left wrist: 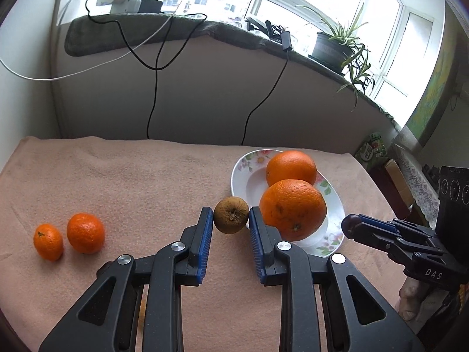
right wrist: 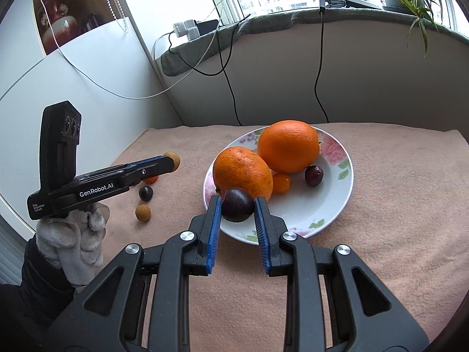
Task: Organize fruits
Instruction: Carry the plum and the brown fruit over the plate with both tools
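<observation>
Pink terry cloth covers the table, and the flowered plate on it is the landmark. The left gripper, to the plate's left, is clamped on a brownish round fruit. The right gripper, over the plate's near rim, pinches a dark plum-coloured fruit. Two large oranges sit on the plate with a small orange fruit and another dark fruit. Two mandarins lie well left of the plate.
</observation>
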Motion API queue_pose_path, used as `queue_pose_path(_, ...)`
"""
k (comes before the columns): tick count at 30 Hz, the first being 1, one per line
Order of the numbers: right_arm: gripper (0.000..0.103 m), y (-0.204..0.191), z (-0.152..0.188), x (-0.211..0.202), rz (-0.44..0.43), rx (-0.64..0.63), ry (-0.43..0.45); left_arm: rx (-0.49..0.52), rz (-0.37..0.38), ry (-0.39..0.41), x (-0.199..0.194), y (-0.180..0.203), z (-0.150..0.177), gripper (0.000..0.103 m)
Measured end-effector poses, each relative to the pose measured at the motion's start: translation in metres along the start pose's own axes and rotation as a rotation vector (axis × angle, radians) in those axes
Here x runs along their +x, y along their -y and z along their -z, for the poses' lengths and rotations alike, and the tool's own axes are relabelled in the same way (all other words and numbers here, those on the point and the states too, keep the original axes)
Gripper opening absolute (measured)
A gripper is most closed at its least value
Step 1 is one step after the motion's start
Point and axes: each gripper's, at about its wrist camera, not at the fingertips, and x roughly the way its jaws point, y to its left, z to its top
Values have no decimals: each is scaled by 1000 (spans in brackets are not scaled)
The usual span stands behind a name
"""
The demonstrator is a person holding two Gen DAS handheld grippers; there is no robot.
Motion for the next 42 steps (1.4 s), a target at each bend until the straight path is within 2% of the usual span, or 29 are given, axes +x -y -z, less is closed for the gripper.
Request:
queue_pose_path(13,24,29,-5,5,44,40,-6,26,18,-24,30,15,-19,24)
queue_pose_path(42,25,37,-10,28,70,51,-50,30,35,-45,55,23,-34,24)
